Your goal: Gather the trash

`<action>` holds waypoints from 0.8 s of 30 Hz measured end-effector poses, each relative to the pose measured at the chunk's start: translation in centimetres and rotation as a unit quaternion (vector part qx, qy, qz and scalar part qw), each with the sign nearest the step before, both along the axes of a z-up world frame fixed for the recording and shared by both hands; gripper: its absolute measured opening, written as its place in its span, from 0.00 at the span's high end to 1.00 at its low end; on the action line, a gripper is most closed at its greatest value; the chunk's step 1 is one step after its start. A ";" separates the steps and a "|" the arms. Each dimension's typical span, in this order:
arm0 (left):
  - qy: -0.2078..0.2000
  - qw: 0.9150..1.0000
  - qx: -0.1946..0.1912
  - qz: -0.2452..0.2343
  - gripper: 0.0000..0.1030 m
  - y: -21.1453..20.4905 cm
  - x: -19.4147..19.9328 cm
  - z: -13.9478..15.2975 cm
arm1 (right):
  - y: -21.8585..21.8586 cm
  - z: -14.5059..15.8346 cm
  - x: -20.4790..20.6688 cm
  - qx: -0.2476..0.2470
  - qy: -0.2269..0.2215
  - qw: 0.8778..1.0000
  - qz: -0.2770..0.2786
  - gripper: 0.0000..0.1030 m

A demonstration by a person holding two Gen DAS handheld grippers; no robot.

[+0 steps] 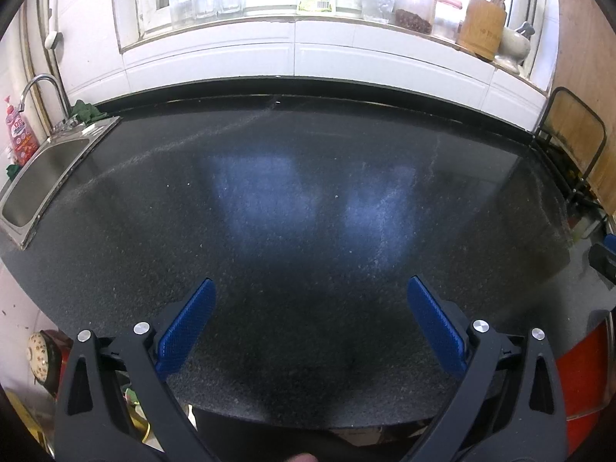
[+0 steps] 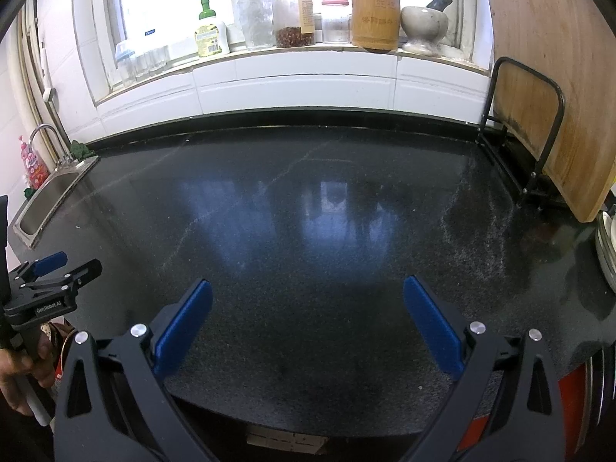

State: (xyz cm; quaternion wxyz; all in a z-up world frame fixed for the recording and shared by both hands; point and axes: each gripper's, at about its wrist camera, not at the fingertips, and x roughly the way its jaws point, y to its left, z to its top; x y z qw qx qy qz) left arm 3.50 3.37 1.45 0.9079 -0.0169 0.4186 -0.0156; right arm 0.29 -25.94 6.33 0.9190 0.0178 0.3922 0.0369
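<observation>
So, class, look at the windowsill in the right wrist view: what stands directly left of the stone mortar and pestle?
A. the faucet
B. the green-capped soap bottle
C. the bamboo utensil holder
C: the bamboo utensil holder stands directly left of the stone mortar and pestle.

Sink (image 2: 50, 200) left of countertop (image 2: 308, 231), cutting board (image 2: 550, 88) right

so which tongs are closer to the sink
Left. The left tongs hover open over the counter's near edge with the sink just off to their left; the right tongs sit farther right, the sink beyond the left tongs.
</observation>
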 end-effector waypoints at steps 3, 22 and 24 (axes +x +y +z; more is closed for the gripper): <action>0.001 1.000 -0.001 0.000 0.06 0.0 0.0 0.0 | 0.1 0.0 -0.1 0.000 -0.001 1.000 -0.001 0.07; 0.004 1.000 0.005 0.007 0.07 0.3 1.2 -0.6 | -0.7 -0.7 2.1 0.001 0.010 1.000 0.001 0.07; 0.006 1.000 0.005 0.011 0.06 0.4 1.6 -0.8 | -1.0 -1.0 2.4 0.008 0.009 1.000 0.004 0.07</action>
